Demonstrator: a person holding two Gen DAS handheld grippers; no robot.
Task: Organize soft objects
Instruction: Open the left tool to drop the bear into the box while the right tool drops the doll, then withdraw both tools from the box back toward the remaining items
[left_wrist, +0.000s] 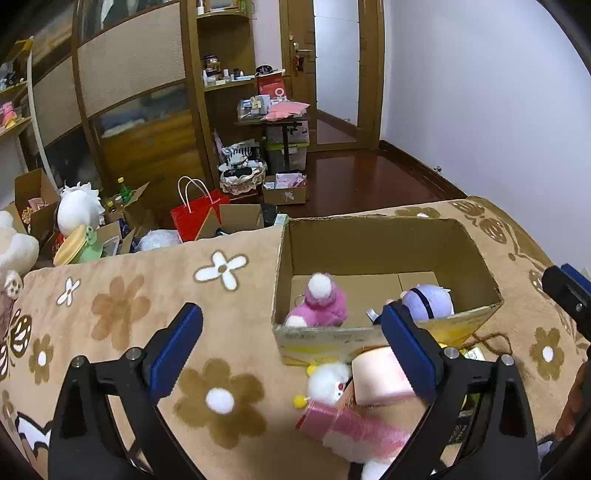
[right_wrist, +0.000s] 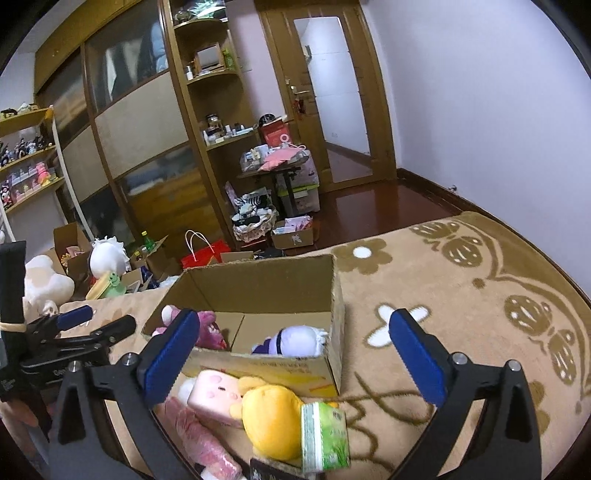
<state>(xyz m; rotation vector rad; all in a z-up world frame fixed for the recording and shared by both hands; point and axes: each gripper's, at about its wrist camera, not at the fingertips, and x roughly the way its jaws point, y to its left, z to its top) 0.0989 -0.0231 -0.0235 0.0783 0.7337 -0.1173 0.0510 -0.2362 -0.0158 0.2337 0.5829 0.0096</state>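
Observation:
An open cardboard box (left_wrist: 388, 236) (right_wrist: 258, 275) stands on the flowered beige blanket (left_wrist: 129, 306). Inside lie a pink plush (left_wrist: 321, 304) (right_wrist: 207, 330) and a purple-white plush (left_wrist: 428, 301) (right_wrist: 295, 339). In front of the box lie a pink-faced plush (left_wrist: 380, 374) (right_wrist: 216, 393), a yellow plush (right_wrist: 273, 417), a pink ribbed soft toy (left_wrist: 347, 424) (right_wrist: 199, 443) and a green tissue pack (right_wrist: 325, 435). My left gripper (left_wrist: 291, 350) is open and empty, hovering left of the pile. My right gripper (right_wrist: 291, 354) is open and empty above the pile and the box's front wall.
The blanket's far edge drops to a floor crowded with boxes, a red paper bag (left_wrist: 195, 214), plush toys (left_wrist: 77, 210) and a basket (left_wrist: 242, 177). A wardrobe (left_wrist: 129, 92) and shelves stand behind. A door (left_wrist: 332, 74) is at the back. The left gripper shows at left in the right wrist view (right_wrist: 74, 332).

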